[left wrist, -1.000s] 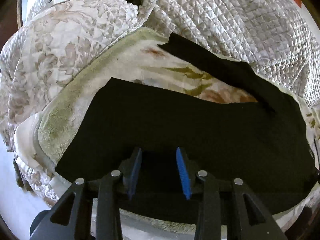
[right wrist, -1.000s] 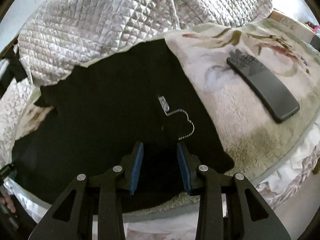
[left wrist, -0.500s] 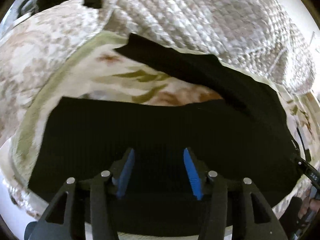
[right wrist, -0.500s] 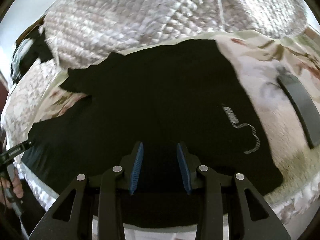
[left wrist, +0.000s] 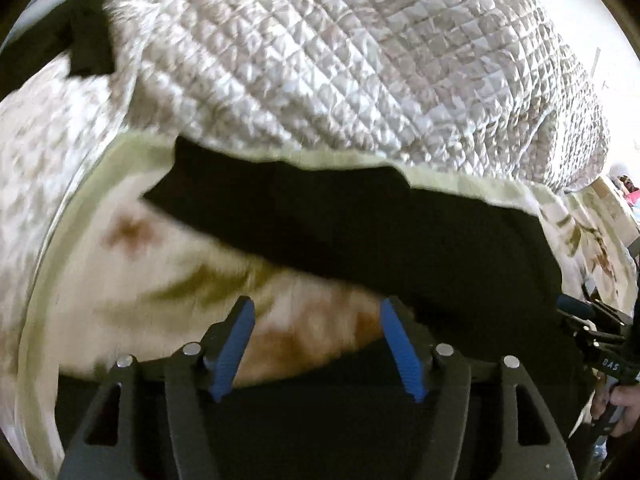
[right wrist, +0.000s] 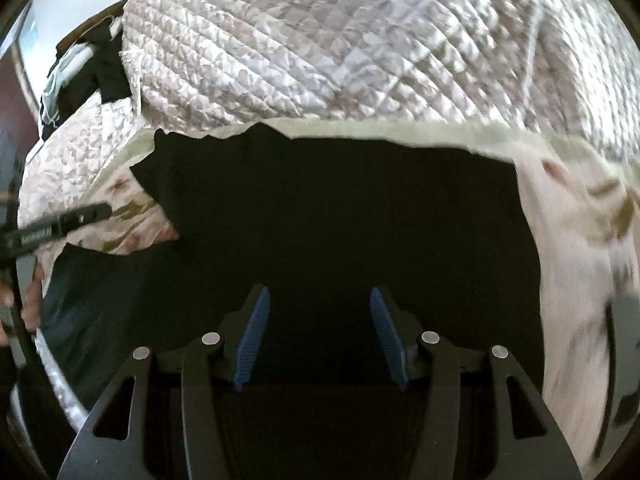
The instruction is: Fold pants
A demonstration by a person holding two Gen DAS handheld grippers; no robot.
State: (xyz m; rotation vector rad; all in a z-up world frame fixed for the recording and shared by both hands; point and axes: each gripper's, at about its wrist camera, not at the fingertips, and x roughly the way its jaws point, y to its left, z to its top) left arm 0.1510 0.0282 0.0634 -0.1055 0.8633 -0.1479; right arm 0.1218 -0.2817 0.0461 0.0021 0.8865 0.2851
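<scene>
Black pants [right wrist: 340, 220] lie spread on a floral blanket [left wrist: 132, 264]. In the left wrist view the far leg [left wrist: 320, 216] runs from upper left to right, and the near leg [left wrist: 320, 400] lies under the tool. My left gripper [left wrist: 316, 306] hovers over the blanket strip between the legs. Its jaws are opening and nothing is between them. My right gripper [right wrist: 318, 294] hangs over the wide black cloth. Its jaws are also opening, with no cloth between the blue pads [right wrist: 252, 340].
A bulky quilted cover [left wrist: 360, 60] is piled behind the pants. A dark garment [right wrist: 92, 68] lies at the far left. A blurred dark remote [right wrist: 624, 312] rests on the blanket at the right. The other gripper [left wrist: 600, 344] and a hand [right wrist: 32, 300] show at the views' edges.
Both grippers have opened wider. The left one slid right, from the near leg to over the blanket gap. The right one slid left, so the remote has moved to the frame's right edge.
</scene>
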